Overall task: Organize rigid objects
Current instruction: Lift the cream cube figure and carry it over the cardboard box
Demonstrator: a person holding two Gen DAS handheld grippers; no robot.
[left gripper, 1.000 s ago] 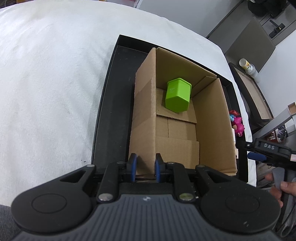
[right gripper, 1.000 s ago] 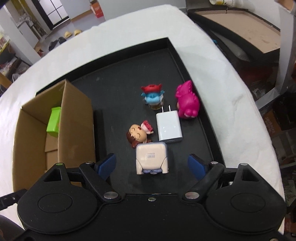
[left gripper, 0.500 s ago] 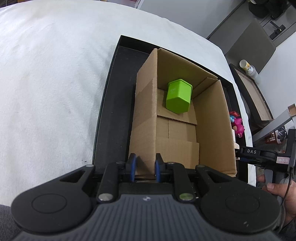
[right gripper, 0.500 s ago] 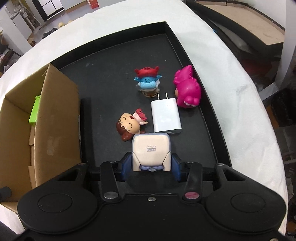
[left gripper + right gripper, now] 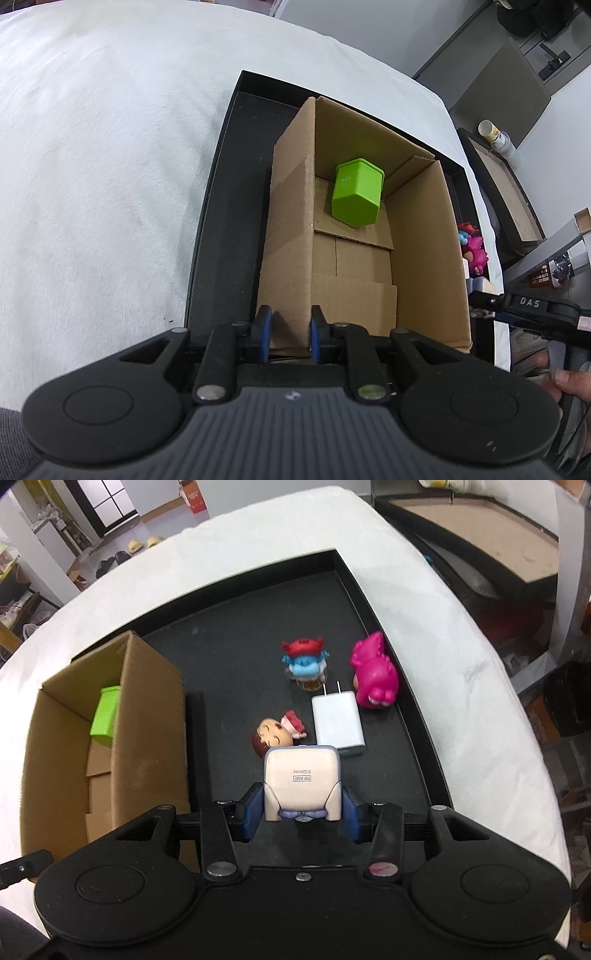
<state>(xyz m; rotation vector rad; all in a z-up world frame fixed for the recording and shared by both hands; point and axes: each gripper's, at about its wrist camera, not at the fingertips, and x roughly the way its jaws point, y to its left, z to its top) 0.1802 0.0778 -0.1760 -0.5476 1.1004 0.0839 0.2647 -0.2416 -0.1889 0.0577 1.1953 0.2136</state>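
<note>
Left gripper [image 5: 288,326]: fingers clamped narrow on the near wall of the box [image 5: 288,258], which stands in the tray [image 5: 221,221] and holds a green block [image 5: 356,197] at 12 o'clock.

Right gripper [image 5: 300,814]: fingers closed on a cream figure [image 5: 301,779], low on its sides; the other toys lie at 12 to 1 o'clock.

Risks, as judged: the shallow grip may let the figure pivot or drop; it may catch the box rim.

Legible: "POP MART", "Disney" on the figure; "DAS" on the right gripper.
</note>
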